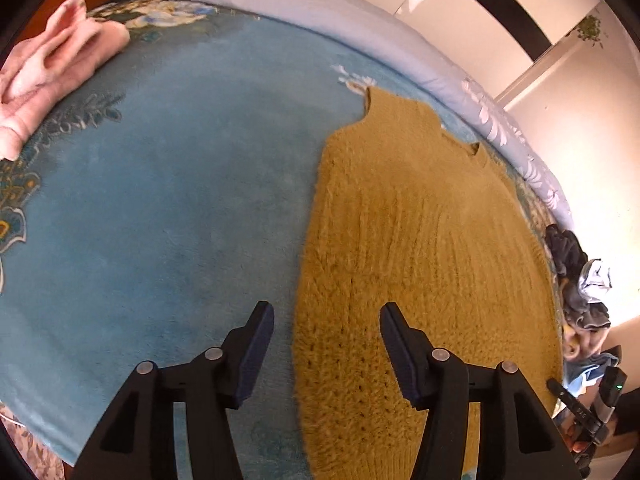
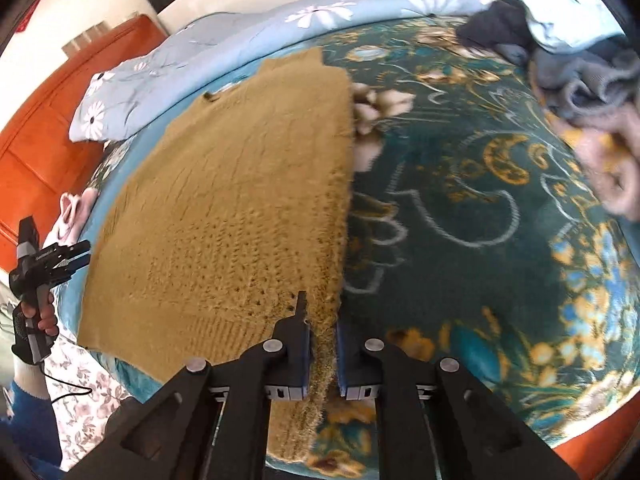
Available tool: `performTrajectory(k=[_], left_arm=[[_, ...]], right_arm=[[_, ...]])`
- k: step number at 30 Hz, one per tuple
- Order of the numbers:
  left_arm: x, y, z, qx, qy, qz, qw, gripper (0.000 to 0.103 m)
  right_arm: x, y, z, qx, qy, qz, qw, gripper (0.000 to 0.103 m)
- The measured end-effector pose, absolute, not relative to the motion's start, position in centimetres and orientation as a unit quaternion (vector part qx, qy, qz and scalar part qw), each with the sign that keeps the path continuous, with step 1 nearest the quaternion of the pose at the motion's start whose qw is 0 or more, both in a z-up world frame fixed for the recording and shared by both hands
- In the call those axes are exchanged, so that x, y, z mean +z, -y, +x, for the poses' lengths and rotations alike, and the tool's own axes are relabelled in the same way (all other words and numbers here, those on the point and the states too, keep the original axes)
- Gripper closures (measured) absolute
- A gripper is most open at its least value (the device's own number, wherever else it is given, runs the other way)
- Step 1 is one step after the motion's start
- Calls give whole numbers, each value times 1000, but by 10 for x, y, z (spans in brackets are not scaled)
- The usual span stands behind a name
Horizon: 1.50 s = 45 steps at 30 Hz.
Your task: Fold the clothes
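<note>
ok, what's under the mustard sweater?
The mustard sweater lies flat on the blue floral blanket, which shows all around it. Whatever sits directly beneath is covered. The right gripper has its jaws shut on the sweater's right edge.

One mustard sweater point(image 1: 420, 264) lies ahead of the left claw point(image 1: 326, 354), partly between its spread fingers. One folded pink garment point(image 1: 52, 72) sits far ahead and to that claw's left. One pile of dark and grey clothes point(image 2: 568, 60) lies far ahead and to the right of the right claw point(image 2: 322, 354); how many pieces it holds cannot be told. Two claws are in play, each with two fingers. One blue blanket point(image 1: 160, 200) lies under them, and one flowered quilt point(image 2: 192, 64) lies beyond it.
</note>
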State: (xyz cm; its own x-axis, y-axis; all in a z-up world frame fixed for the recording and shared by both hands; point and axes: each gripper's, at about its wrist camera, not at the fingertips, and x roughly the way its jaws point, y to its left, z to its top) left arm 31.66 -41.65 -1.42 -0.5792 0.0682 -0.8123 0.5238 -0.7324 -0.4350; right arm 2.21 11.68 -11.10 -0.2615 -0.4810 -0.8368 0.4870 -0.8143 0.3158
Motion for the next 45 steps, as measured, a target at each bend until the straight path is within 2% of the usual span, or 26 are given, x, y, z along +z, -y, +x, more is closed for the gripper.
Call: performTrajectory(k=[5, 9, 10, 11, 12, 13, 15, 18, 22, 26, 33, 36, 37, 38, 40, 41, 42, 45], left_arm=[[-3, 427, 305, -837, -314, 428, 131, 44], [15, 438, 271, -862, -253, 422, 124, 43], [20, 440, 256, -867, -228, 426, 120, 40], [23, 441, 237, -870, -196, 435, 121, 38], [26, 441, 219, -873, -164, 444, 121, 34], [28, 442, 199, -873, -134, 453, 122, 29], [27, 446, 155, -867, -98, 475, 120, 28], [20, 458, 92, -860, -82, 492, 112, 27], [4, 485, 28, -855, -119, 492, 111, 27], [-19, 488, -4, -852, -101, 505, 97, 27], [-39, 484, -27, -856, -86, 506, 58, 25], [-37, 481, -24, -864, -78, 494, 55, 26], [-36, 481, -22, -865, -80, 492, 50, 36], [-34, 479, -20, -867, -80, 490, 41, 45], [-28, 471, -16, -871, -65, 485, 32, 78], [-25, 466, -15, -873, -53, 484, 32, 86], [-22, 461, -13, -873, -40, 484, 38, 90], [-8, 453, -6, -879, -25, 474, 51, 92]], right_arm=[[-111, -120, 14, -798, 4, 520, 304, 88], [-69, -119, -2, -845, -49, 449, 285, 70], [-58, -115, -9, -855, -67, 431, 281, 66], [-50, -107, -21, -857, -81, 422, 284, 56], [-42, -97, -33, -859, -95, 413, 288, 50], [-37, -83, -48, -859, -104, 406, 295, 48], [-32, -53, -77, -856, -110, 398, 310, 34], [-42, 7, -140, -833, -115, 433, 323, 31], [-61, 73, -200, -820, -147, 444, 330, 31], [-87, 112, -244, -814, -159, 451, 330, 31], [-122, 147, -281, -801, -169, 475, 323, 31], [-122, 149, -282, -807, -146, 468, 328, 31], [-121, 150, -280, -807, -148, 469, 328, 32], [-121, 150, -279, -806, -149, 470, 328, 38], [-119, 151, -277, -804, -146, 474, 327, 55], [-117, 151, -276, -804, -145, 476, 324, 74], [-113, 149, -275, -807, -145, 475, 318, 93], [-92, 139, -269, -817, -131, 466, 314, 93]])
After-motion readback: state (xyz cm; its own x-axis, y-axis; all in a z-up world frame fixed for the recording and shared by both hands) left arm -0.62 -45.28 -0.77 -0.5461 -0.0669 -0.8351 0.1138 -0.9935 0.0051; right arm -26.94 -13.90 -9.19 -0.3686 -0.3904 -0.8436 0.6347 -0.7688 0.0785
